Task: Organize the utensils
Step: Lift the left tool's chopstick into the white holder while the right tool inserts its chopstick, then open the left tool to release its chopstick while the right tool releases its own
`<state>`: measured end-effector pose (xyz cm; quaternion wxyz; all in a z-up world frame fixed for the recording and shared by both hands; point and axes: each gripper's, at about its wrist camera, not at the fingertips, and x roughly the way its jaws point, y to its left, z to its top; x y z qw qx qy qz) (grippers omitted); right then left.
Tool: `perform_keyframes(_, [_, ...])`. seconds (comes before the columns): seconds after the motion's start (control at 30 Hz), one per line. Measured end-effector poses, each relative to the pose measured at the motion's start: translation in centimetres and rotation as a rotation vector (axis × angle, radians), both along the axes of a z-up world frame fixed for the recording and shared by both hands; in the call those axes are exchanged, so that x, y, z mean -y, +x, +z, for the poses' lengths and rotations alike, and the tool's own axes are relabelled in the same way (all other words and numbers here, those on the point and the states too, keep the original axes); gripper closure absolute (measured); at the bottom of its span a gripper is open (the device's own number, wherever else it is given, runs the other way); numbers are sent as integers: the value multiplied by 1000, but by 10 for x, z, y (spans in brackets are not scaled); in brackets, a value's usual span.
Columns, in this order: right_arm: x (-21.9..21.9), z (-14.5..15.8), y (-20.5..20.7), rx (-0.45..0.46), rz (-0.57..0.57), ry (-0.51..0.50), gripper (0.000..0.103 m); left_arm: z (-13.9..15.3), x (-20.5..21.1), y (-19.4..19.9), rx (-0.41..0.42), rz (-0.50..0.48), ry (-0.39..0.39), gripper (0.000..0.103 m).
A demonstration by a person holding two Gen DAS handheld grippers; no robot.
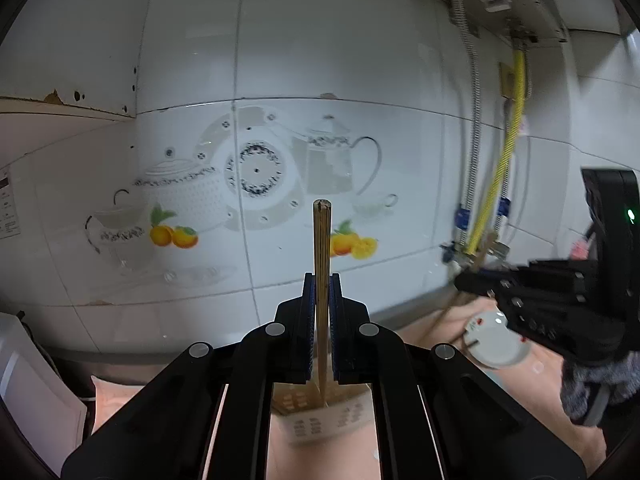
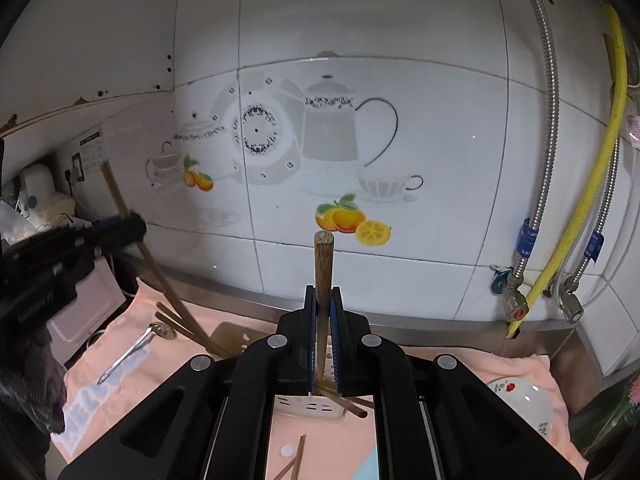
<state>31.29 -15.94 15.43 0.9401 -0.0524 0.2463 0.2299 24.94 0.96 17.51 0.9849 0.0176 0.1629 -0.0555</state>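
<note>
My left gripper [image 1: 322, 280] is shut on a pale wooden chopstick [image 1: 322, 240] that stands upright, with its lower end over a white slotted utensil holder [image 1: 320, 420]. My right gripper [image 2: 323, 294] is shut on a darker chopstick [image 2: 323, 264], also upright, above the same holder [image 2: 304, 406], which has other chopsticks [image 2: 348, 402] in it. Each gripper shows in the other's view: the right gripper [image 1: 464, 280] is blurred at the right, and the left gripper [image 2: 136, 226] holds its chopstick [image 2: 116, 196] at the left.
A pink towel [image 2: 460, 356] covers the counter. On it lie a metal slotted spoon [image 2: 132, 352], loose chopsticks [image 2: 296, 456] and a white bowl [image 2: 520, 404]. More chopsticks [image 2: 180, 324] lean at the left. The tiled wall [image 2: 400, 60] stands close behind, with a yellow hose [image 2: 600, 152] and valves at the right.
</note>
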Motion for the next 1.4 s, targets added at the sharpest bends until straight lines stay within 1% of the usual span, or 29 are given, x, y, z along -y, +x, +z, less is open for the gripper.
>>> perform_keyframes(0.13, [-2, -11, 7, -16, 3, -2, 97, -9, -10, 14, 5, 34, -25, 98])
perform_keyframes(0.17, [-3, -13, 9, -19, 4, -4, 97, -13, -13, 18, -5, 37, -40, 98])
perform_keyframes(0.27, [-6, -22, 12, -35, 7, -9, 96, -25, -19, 28, -19, 61, -47, 98])
perform_keyframes(0.37, [-9, -30, 15, -48, 9, -9, 96, -41, -28, 37, -50, 79, -65, 98])
perform_keyframes(0.53, [-13, -43, 19, -69, 8, -20, 96, -61, -38, 45, -89, 80, -101, 98])
perform_keyframes(0.8, [-17, -65, 21, -105, 8, -37, 96, -82, -38, 48, -142, 76, -91, 97])
perform_keyframes(0.97, [-17, -73, 21, -120, 5, -40, 96, -88, -39, 50, -170, 68, -94, 97])
perform_keyframes(1.2, [-15, -70, 19, -117, 8, -35, 95, -86, -37, 45, -165, 68, -92, 96])
perform_keyframes(1.27, [-15, -68, 17, -110, 10, -35, 91, -84, -35, 43, -161, 65, -88, 95])
perform_keyframes(1.33, [-13, -64, 13, -90, -2, -37, 83, -80, -34, 38, -154, 56, -87, 93])
perform_keyframes(1.4, [-10, -59, 8, -75, -4, -35, 82, -75, -32, 31, -140, 52, -86, 86])
